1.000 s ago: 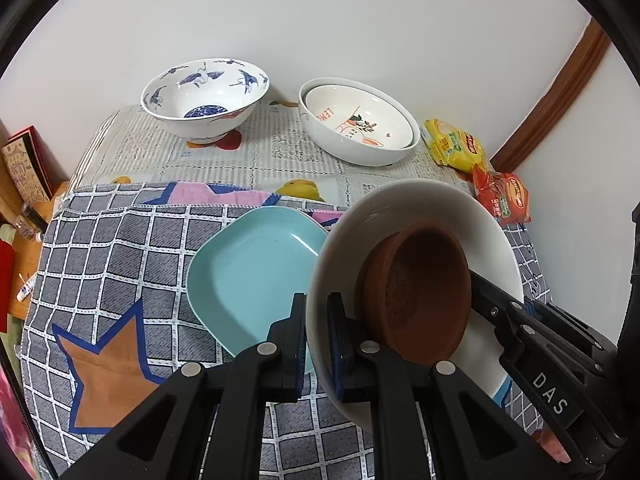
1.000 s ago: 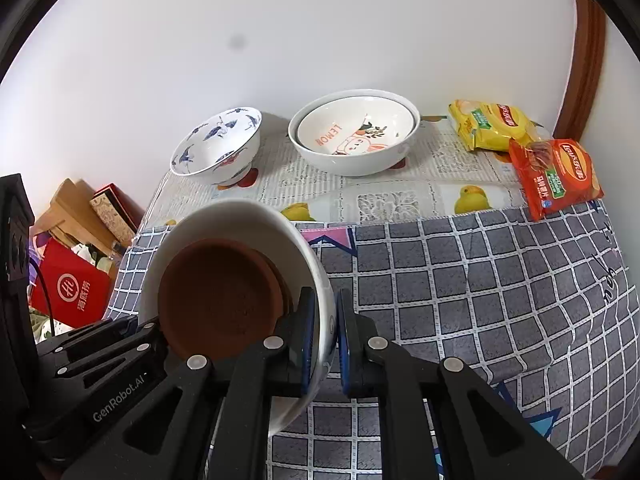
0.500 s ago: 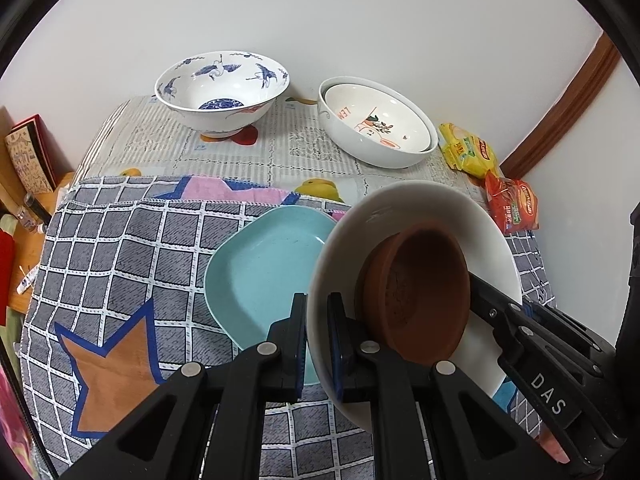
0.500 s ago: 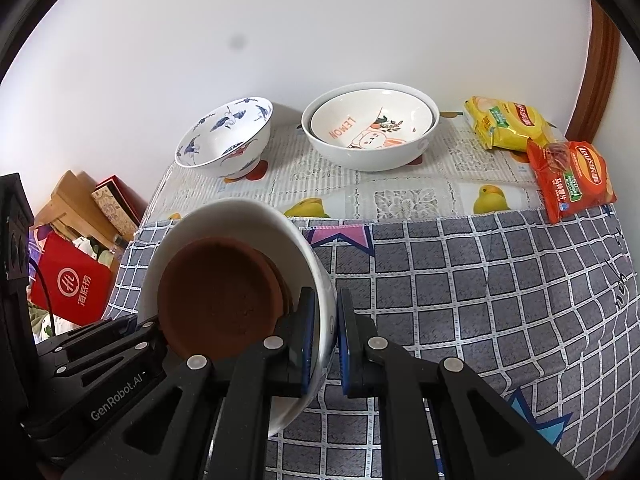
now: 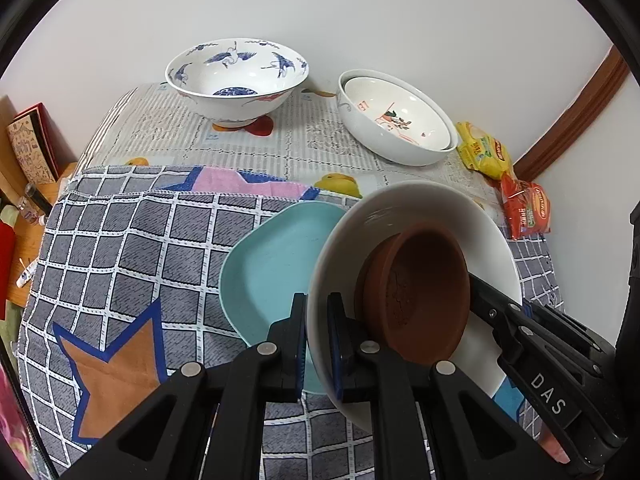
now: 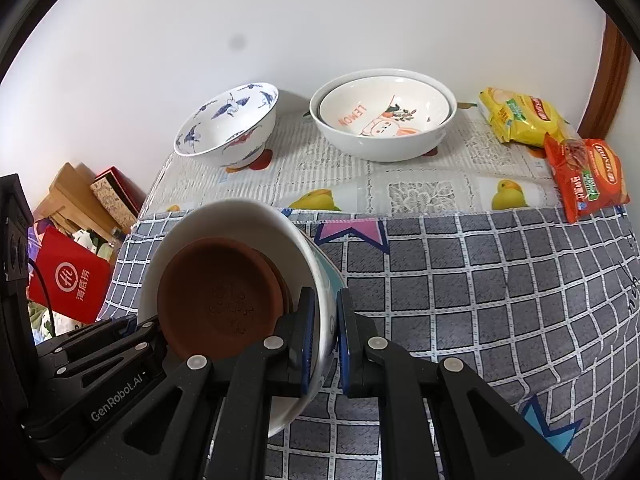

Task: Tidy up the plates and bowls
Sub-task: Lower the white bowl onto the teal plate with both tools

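1. Evidently both claws share one load: the left claw (image 5: pixel 317 334) is pinched onto the left rim of a white bowl (image 5: pixel 424 208), and the right claw (image 6: pixel 325 330) is pinched onto its opposite rim, so the bowl hangs tilted above the table (image 6: pixel 460 280), not resting on it.
2. Leftmost on the table, near the back wall, a blue-and-white crane bowl (image 5: pixel 236 80) stands upright and alone.
3. Just left of the carried bowl, a teal plate (image 5: pixel 272 272) lies on the checked cloth (image 5: pixel 120 256), partly under the bowl's edge.
4. Inside the white bowl a brown terracotta dish (image 5: pixel 416 296) leans against the wall; it looks loose and free to slide.
5. To the right at the back, a lemon-print bowl (image 6: pixel 380 114) sits nested in a larger white bowl (image 6: pixel 384 148); two snack packets (image 6: pixel 556 144) lie further right.
6. Judged from this, the step is carrying the bowl toward a stack. Doing it well likely means keeping both claws level and moving together, reducing the tilt so the dish stays put, and lowering gently.
7. Count: four bowls, one brown dish, one teal plate, two packets.
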`<action>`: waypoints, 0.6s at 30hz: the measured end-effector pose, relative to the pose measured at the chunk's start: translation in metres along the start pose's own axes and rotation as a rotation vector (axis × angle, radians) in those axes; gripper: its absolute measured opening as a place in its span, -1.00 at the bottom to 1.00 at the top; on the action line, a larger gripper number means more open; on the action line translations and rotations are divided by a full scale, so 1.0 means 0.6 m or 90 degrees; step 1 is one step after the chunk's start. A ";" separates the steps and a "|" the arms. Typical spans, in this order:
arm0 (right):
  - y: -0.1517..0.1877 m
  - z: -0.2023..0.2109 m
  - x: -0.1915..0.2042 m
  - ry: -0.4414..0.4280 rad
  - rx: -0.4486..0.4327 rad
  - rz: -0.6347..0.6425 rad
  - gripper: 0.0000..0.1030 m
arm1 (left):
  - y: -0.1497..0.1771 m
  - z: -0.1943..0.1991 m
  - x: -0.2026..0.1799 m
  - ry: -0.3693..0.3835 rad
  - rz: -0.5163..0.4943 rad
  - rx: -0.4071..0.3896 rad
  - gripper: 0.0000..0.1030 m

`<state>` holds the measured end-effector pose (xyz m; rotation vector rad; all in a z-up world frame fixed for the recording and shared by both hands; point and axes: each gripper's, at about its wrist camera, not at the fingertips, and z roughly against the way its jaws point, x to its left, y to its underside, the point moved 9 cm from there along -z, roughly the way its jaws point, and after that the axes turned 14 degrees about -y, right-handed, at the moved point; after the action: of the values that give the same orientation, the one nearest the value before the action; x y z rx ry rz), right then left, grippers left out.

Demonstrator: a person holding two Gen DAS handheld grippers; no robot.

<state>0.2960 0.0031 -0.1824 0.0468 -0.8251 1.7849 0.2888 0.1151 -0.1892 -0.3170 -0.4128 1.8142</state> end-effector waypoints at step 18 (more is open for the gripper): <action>-0.001 -0.075 -0.003 -0.011 0.041 -0.006 -0.80 | -0.009 -0.064 0.029 -0.013 0.013 0.033 -0.80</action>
<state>0.3134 0.0266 -0.2169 0.1084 -0.7786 1.8034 0.3046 0.1376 -0.2217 -0.2675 -0.3777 1.8465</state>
